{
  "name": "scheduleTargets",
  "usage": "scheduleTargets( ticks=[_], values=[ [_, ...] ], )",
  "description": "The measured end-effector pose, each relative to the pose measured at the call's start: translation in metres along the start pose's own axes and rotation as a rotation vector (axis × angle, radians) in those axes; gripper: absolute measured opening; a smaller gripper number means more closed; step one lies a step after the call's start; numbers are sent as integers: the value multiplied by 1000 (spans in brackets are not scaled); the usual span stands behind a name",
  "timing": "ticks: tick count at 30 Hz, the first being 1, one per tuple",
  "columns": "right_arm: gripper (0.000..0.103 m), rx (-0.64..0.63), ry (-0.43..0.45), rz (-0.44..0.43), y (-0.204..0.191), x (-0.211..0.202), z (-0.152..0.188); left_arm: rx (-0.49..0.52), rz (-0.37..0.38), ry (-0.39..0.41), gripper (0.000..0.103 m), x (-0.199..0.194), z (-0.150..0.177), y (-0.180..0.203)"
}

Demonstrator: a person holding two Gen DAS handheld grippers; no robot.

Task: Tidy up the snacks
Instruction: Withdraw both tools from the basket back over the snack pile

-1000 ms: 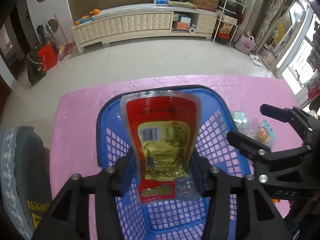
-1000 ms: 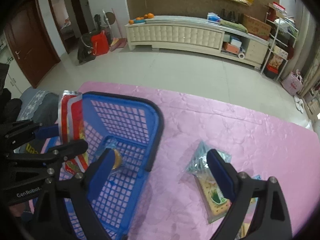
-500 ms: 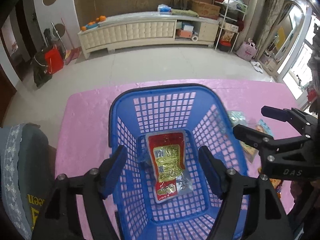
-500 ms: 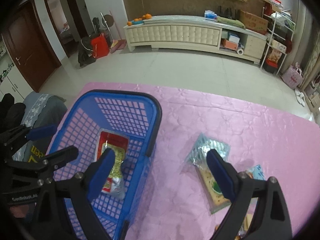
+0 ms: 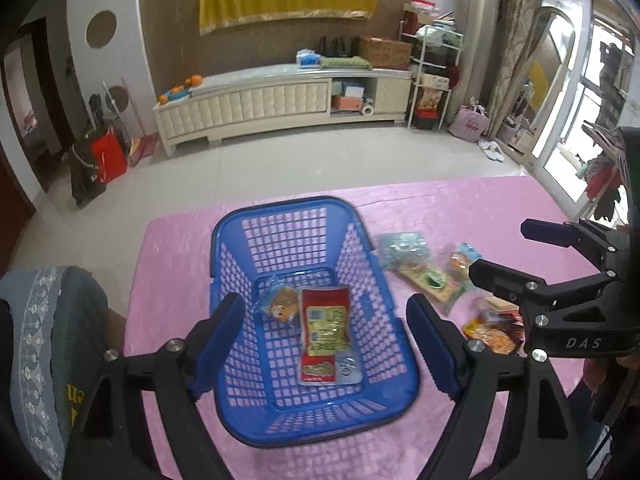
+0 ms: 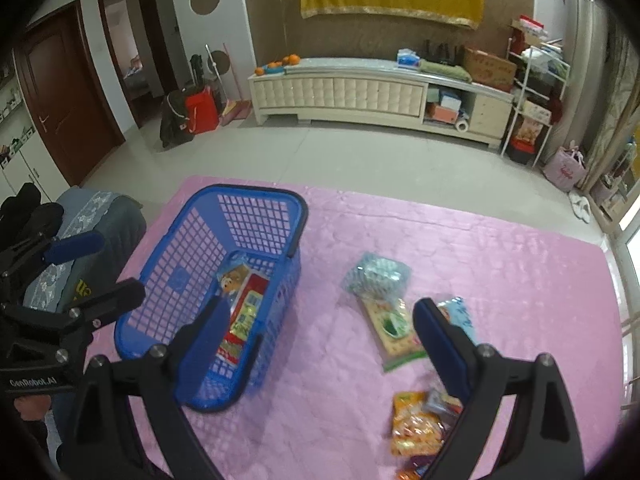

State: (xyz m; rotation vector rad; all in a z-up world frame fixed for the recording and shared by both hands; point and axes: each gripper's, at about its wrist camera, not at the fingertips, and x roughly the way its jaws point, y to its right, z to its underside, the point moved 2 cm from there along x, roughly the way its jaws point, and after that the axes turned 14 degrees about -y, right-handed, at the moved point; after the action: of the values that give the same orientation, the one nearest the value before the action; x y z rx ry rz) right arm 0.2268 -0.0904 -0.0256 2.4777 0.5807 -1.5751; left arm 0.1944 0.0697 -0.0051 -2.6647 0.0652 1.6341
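Left wrist: left gripper [image 5: 326, 344] has just been opening, jaws wide, nothing between — red snack pouch [image 5: 326, 330] flat in blue basket [image 5: 240, 280].

Right wrist: right gripper [image 6: 320, 338] spread, empty; loose snack packets [image 6: 392, 326] on pink tablecloth [image 6: 500, 264].

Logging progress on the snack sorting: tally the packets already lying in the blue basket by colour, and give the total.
Red-and-yellow pouch: 1
Small blue-edged packet with an orange snack: 1
Total in the blue basket: 2
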Motion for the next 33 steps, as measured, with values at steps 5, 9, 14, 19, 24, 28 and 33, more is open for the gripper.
scheduleTargets(
  ticks=[5,9,14,19,24,28,33],
  values=[
    [95,24,16,11,22,-22,15,34,13,16,82,-11,1,31],
    [95,50,16,25,42,-32,27,66,24,16,82,-11,-3,60],
    [95,86,4,45,75,-35,36,111,39,0,82,3,-8,97],
    [95,102,-23,60,105,-24,40,151,30,-38,82,25,-17,122],
    [95,82,-69,55,128,-3,46,167,37,-82,82,51,-23,136],
    [95,28,-95,49,139,20,51,185,37,-95,82,69,-26,145],
    [95,-6,-134,46,153,54,50,173,31,-149,82,109,-24,151]
  ],
)
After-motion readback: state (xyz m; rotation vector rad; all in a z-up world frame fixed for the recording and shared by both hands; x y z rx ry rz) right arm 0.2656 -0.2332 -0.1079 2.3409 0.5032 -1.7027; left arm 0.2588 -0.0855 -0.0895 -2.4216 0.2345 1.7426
